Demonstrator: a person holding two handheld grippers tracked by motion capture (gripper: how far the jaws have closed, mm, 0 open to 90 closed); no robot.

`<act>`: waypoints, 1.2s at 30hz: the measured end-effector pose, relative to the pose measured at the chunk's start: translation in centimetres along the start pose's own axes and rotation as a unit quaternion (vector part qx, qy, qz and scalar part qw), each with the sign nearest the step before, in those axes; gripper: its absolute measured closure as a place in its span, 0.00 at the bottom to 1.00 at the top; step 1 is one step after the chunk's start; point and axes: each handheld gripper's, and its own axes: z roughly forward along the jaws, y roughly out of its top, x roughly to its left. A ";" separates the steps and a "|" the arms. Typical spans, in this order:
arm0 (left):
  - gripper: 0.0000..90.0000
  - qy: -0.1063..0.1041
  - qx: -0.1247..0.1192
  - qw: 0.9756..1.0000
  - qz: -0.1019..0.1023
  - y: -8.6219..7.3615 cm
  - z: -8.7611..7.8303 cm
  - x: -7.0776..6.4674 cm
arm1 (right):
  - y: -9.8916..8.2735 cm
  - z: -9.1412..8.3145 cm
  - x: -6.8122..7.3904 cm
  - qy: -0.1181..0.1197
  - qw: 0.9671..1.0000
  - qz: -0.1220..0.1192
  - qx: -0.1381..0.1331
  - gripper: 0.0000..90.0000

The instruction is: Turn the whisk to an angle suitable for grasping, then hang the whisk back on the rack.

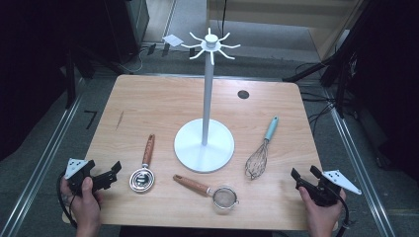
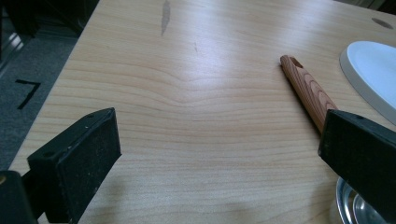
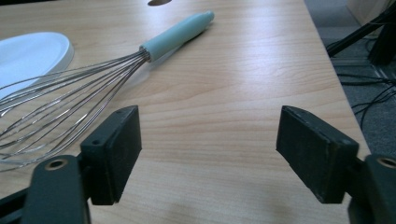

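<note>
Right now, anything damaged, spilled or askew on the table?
Nothing spilled or broken. The whisk, sieve and wooden-handled ladle lie flat around the upright white hook stand. Only oddity: a dark scuff on the wooden tabletop.

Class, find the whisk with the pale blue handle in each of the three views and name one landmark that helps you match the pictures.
High view: the whisk lies right of the stand's round white base.
Left gripper view: the whisk is not in this picture.
Right gripper view: the whisk runs from the left edge up toward the top middle.
Shared landmark: the white base, at the right edge of the left gripper view and at upper left of the right gripper view.
</note>
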 end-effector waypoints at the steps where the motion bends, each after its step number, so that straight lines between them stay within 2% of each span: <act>1: 0.00 0.000 0.000 1.000 0.000 0.0 0.0 0.0 | 0.0 0.0 0.0 -0.002 1.000 0.002 -0.002 0.28; 5: 0.00 0.003 -0.005 1.000 0.008 -0.1 -0.1 -0.2 | 0.0 -0.1 0.2 -0.006 1.000 -0.006 -0.007 0.36; 8: 0.00 -0.005 -0.010 1.000 0.012 -0.2 -0.3 -0.3 | -0.1 -0.1 0.5 -0.002 1.000 -0.017 -0.013 0.49; 9: 0.00 -0.005 -0.010 1.000 0.012 -0.2 -0.3 -0.3 | -0.1 -0.1 0.5 -0.002 1.000 -0.017 -0.013 0.49; 10: 0.00 -0.005 -0.008 1.000 0.013 -0.2 -0.3 -0.3 | -0.1 0.0 0.7 -0.004 1.000 -0.025 -0.014 0.54; 12: 0.00 -0.003 -0.002 1.000 0.015 -0.1 0.0 -0.3 | -0.1 0.0 0.8 -0.004 1.000 -0.027 -0.014 0.56; 13: 0.00 -0.003 0.001 1.000 0.018 0.0 0.1 -0.4 | 0.0 0.1 1.0 -0.011 1.000 -0.026 -0.012 0.62; 14: 0.00 -0.005 0.005 1.000 0.021 0.1 0.2 -0.4 | 0.0 0.1 1.0 -0.011 1.000 -0.026 -0.012 0.62; 15: 0.00 -0.004 0.010 1.000 0.022 0.2 0.4 -0.4 | 0.0 0.4 1.3 -0.014 1.000 -0.020 -0.004 0.69; 18: 0.00 -0.003 0.012 1.000 0.022 0.2 0.5 -0.4 | 0.2 0.8 1.6 -0.024 0.999 -0.026 0.000 0.70; 20: 0.00 -0.007 0.012 1.000 0.021 0.2 0.5 -0.3 | 0.7 1.4 2.0 -0.026 0.999 -0.019 0.001 0.70; 22: 0.00 -0.009 0.016 1.000 0.023 0.2 0.5 -0.4 | 1.2 1.9 2.4 -0.029 0.999 -0.037 0.009 0.70; 24: 0.00 -0.011 0.012 1.000 0.023 0.2 0.4 -0.4 | 1.6 2.3 2.6 -0.020 0.999 -0.036 0.018 0.73; 26: 0.00 -0.013 0.013 1.000 0.023 0.1 0.4 -0.4 | 2.1 2.7 2.7 -0.022 0.999 -0.039 0.028 0.74; 29: 0.00 -0.017 0.014 0.999 0.026 0.1 0.3 -0.4 | 2.7 3.0 2.7 0.001 0.999 -0.022 0.046 0.77; 32: 0.00 -0.019 0.016 0.999 0.027 0.1 0.4 -0.4 | 3.4 3.7 2.7 0.011 0.997 -0.013 0.069 0.79; 34: 0.00 -0.020 0.017 0.999 0.027 0.1 0.4 -0.4 | 3.6 3.9 2.9 0.010 0.997 -0.007 0.078 0.79; 35: 0.00 -0.021 0.020 0.999 0.028 0.2 0.4 -0.4 | 4.1 4.4 3.1 -0.001 0.996 -0.005 0.092 0.79; 36: 0.00 -0.021 0.020 0.999 0.028 0.2 0.4 -0.4 | 4.1 4.4 3.1 -0.001 0.996 -0.005 0.092 0.79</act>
